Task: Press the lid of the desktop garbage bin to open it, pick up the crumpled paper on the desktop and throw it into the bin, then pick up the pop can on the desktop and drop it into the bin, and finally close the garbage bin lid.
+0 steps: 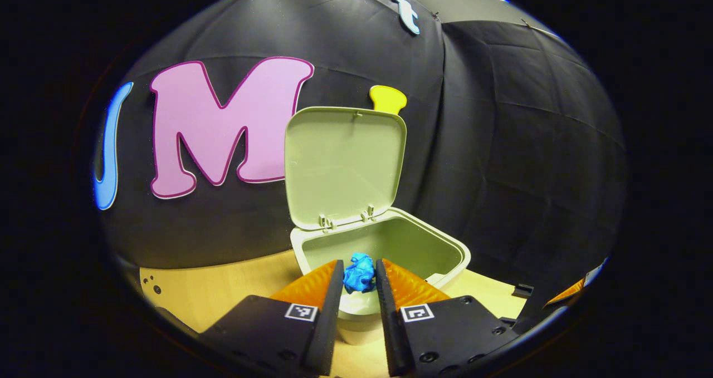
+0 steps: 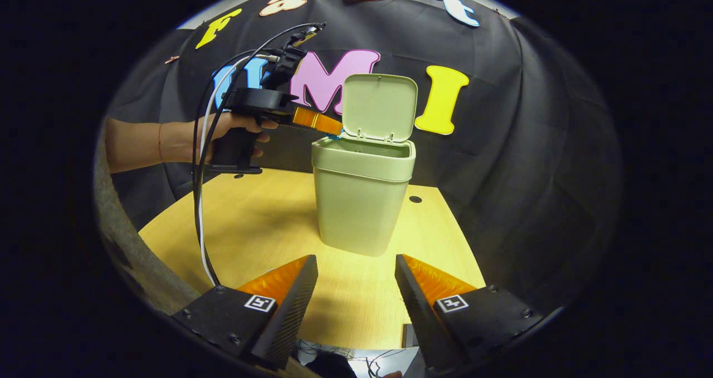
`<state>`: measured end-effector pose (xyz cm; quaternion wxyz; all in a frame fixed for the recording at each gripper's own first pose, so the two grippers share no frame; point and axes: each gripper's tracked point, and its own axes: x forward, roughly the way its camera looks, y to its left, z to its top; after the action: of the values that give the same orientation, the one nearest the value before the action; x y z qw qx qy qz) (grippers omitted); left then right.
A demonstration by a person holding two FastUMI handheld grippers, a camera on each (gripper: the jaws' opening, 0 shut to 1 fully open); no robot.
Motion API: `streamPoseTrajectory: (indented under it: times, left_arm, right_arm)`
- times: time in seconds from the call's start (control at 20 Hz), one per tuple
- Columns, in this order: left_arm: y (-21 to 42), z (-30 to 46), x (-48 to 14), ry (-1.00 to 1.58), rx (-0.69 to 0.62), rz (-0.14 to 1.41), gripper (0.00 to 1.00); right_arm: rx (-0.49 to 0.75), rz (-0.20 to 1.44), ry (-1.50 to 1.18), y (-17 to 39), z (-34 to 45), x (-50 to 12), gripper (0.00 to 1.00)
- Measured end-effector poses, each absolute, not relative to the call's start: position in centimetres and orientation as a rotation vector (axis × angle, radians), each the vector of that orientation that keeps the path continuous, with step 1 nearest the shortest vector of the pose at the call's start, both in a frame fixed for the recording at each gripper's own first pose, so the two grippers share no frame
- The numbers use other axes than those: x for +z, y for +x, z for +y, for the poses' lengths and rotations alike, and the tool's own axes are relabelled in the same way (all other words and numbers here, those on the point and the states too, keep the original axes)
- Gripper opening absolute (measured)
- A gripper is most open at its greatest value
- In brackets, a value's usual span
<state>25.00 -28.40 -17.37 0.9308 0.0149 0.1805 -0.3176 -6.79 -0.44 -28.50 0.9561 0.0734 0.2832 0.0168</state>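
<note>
A pale green desktop bin (image 1: 384, 244) stands with its lid (image 1: 344, 163) swung upright. My left gripper (image 1: 359, 275) is shut on a crumpled blue paper (image 1: 359, 272), held just above the bin's near rim. In the right gripper view the same bin (image 2: 362, 194) stands in the middle of the wooden table, lid (image 2: 380, 106) up. A hand holds the left gripper (image 2: 328, 127) at the bin's upper left rim. My right gripper (image 2: 356, 280) stands open above the table's near edge, in front of the bin, with nothing between its fingers.
The light wooden table (image 2: 250, 227) has bare room to the left of the bin. Cables (image 2: 200, 200) hang from the left gripper down across the table's left side. A small dark hole (image 2: 415, 199) marks the tabletop right of the bin.
</note>
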Motion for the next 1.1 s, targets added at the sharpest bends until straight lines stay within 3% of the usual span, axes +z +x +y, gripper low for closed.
streamPoseTrajectory:
  times: [0.1,0.15,0.35,0.65,1.1]
  left_arm:
    - [24.8,-28.2,-17.4,0.040,-0.642,0.366,0.52]
    - [24.9,-28.3,-17.4,0.042,-0.637,0.363,0.64]
    - [24.5,-27.7,-16.8,0.032,-0.614,0.345,0.84]
    - [21.4,-22.4,-15.4,-0.004,-0.531,0.319,0.91]
    - [14.7,-11.9,-15.0,0.017,-0.330,0.309,0.92]
  right_arm:
    - [0.032,0.577,0.154,-7.0,-0.4,-28.6,0.89]
    - [0.034,0.577,0.155,-6.9,-0.3,-28.6,0.89]
    - [0.073,0.570,0.162,-6.7,0.6,-28.6,0.89]
    - [0.213,0.584,0.171,-6.3,4.4,-29.3,0.90]
    - [0.430,0.665,0.132,-6.5,10.3,-33.6,0.92]
